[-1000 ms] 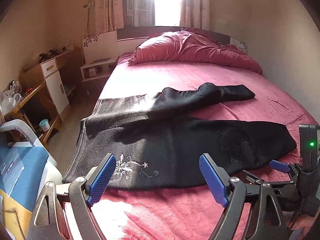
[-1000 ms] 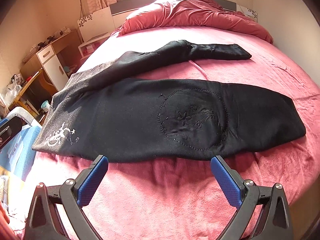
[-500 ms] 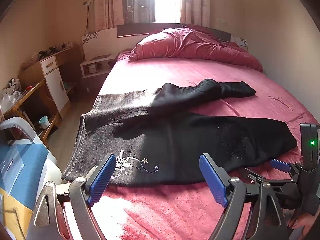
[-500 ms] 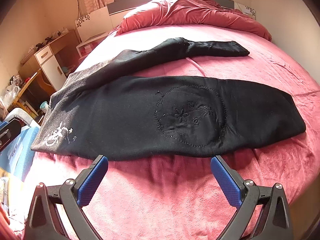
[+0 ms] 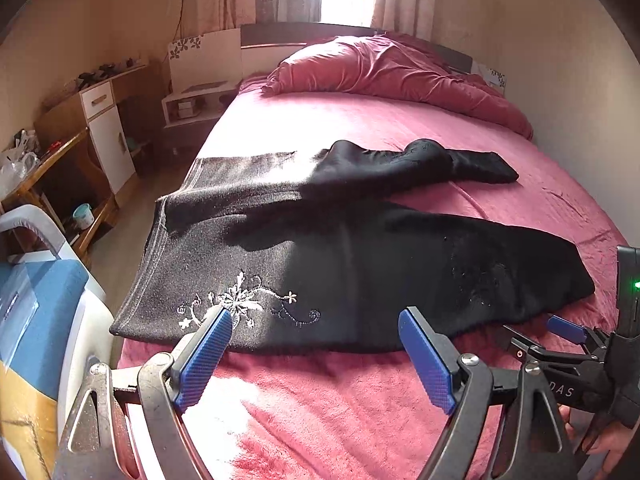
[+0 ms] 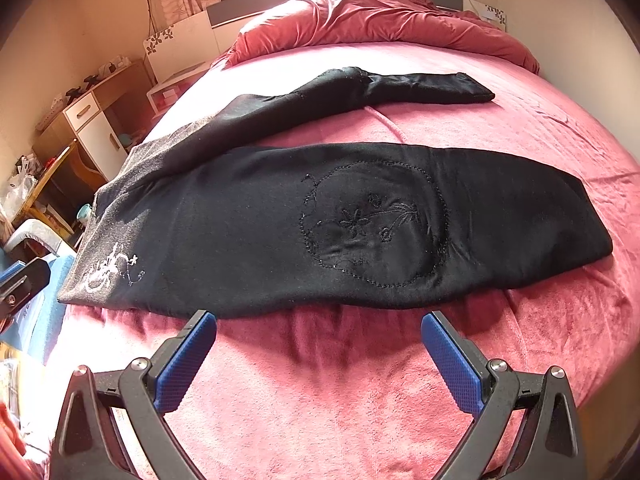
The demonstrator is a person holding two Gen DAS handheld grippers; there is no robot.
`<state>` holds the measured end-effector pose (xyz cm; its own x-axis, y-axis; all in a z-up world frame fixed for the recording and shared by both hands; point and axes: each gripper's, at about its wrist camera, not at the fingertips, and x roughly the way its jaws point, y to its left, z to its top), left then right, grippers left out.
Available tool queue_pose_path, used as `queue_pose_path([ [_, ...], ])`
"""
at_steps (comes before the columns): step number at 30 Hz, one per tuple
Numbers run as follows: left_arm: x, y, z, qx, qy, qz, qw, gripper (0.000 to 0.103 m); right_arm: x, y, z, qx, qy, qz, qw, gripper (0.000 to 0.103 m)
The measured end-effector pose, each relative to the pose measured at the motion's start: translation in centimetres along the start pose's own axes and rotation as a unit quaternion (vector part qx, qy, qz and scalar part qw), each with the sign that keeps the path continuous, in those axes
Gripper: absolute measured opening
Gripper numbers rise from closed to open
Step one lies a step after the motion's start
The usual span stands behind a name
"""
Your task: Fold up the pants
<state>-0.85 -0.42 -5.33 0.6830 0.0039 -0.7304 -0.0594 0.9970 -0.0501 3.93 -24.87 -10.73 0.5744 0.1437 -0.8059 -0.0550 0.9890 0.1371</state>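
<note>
Across the left wrist view, black pants (image 5: 352, 256) lie flat on a pink bedspread (image 5: 400, 120), waistband toward 9 o'clock at the bed's left edge, legs splayed toward 2 and 3 o'clock. Bare spread runs from the near hem to the left gripper (image 5: 316, 356) at 6 o'clock, which gapes wide with nothing between its blue textured pads, their tips just short of the hem. White floral embroidery (image 5: 240, 304) sits beside the left pad. A rumpled quilt (image 5: 400, 76) is heaped at 12 o'clock.

From the right wrist view, the pants (image 6: 320, 220) span 9 to 3 o'clock, the near leg bearing a stitched circular flower motif (image 6: 372, 228). The right gripper (image 6: 318, 352) at 6 o'clock is spread fully, empty, above plush spread (image 6: 320, 380) just short of the hem.
</note>
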Motion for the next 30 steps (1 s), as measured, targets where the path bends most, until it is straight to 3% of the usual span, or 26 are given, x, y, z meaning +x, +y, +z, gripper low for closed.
queue_pose_path([
  [4, 2.0, 2.2, -0.5, -0.044, 0.037, -0.013, 0.9982, 0.087, 0.4, -1.2, 0.1, 0.019, 0.009, 0.010, 1.000, 0.103],
  [9, 4.5, 6.8, -1.8, -0.113, 0.077, -0.006, 0.9906, 0.101, 0.7, -4.7, -0.1, 0.070, 0.022, 0.016, 0.997, 0.103],
  [13, 6.1, 10.5, -2.9, -0.165, 0.101, 0.000, 0.9811, 0.101, 0.5, -10.0, -0.2, 0.149, 0.020, 0.023, 0.988, 0.102],
  [16, 7.3, 13.0, -3.7, -0.205, 0.122, -0.002, 0.9711, 0.101, 0.4, -14.7, -0.3, 0.215, 0.014, 0.008, 0.976, 0.095],
  [20, 8.5, 15.3, -4.4, -0.249, 0.143, 0.003, 0.9579, 0.081, 0.7, -20.3, -0.1, 0.286, 0.003, -0.014, 0.958, 0.080],
  [24, 9.4, 17.1, -4.9, -0.282, 0.150, -0.010, 0.9475, 0.066, 1.8, -24.4, 0.1, 0.341, -0.001, -0.020, 0.940, 0.072],
  [27, 9.6, 18.4, -5.1, -0.314, 0.149, -0.022, 0.9374, 0.060, 2.9, -26.6, 0.5, 0.378, -0.003, -0.019, 0.926, 0.066],
  [30, 9.9, 19.9, -5.2, -0.356, 0.148, -0.039, 0.9220, 0.057, 4.1, -28.5, 1.5, 0.391, -0.006, -0.012, 0.920, 0.060],
])
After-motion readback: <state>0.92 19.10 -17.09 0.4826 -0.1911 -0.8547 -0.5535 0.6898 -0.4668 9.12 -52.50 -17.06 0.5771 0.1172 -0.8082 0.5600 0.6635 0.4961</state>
